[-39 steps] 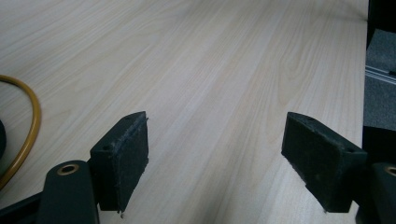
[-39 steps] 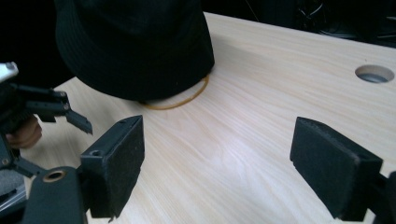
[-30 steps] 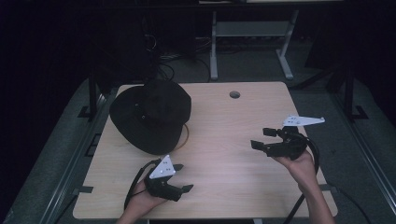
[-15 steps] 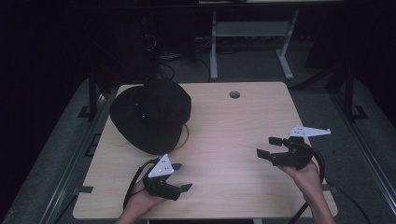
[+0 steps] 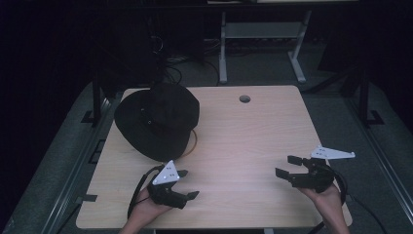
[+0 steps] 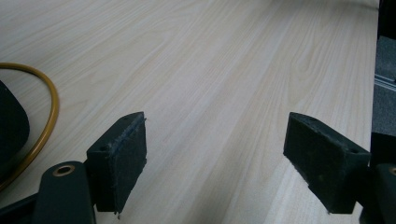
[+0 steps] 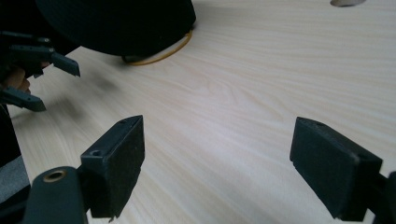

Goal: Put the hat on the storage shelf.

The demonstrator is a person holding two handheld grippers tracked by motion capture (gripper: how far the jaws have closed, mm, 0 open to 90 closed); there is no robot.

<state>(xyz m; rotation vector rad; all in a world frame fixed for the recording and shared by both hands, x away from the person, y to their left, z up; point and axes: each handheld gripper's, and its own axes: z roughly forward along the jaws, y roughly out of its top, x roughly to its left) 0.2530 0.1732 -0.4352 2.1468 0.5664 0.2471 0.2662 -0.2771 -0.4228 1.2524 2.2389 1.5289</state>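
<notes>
A black wide-brimmed hat (image 5: 158, 119) lies on the back left of the light wooden table (image 5: 243, 131), and a thin yellow ring (image 5: 194, 141) peeks out from under its brim. My left gripper (image 5: 187, 184) rests near the front edge, just in front of the hat, open and empty. In the left gripper view its jaws (image 6: 215, 158) stand wide over bare wood, with the ring (image 6: 49, 116) and the hat's edge (image 6: 11, 126) at the left. My right gripper (image 5: 286, 166) is at the front right, open and empty, and points left. Its own view (image 7: 219, 163) shows the hat (image 7: 116, 23) and the ring (image 7: 163, 53) beyond it.
A round cable hole (image 5: 244, 99) sits near the table's back edge. Behind the table a white metal stand (image 5: 263, 44) rises from the dark floor. The left gripper (image 7: 42, 79) appears at the left in the right gripper view.
My right gripper has drawn back toward the table's front edge and stays open. The left gripper and the hat have hardly moved.
</notes>
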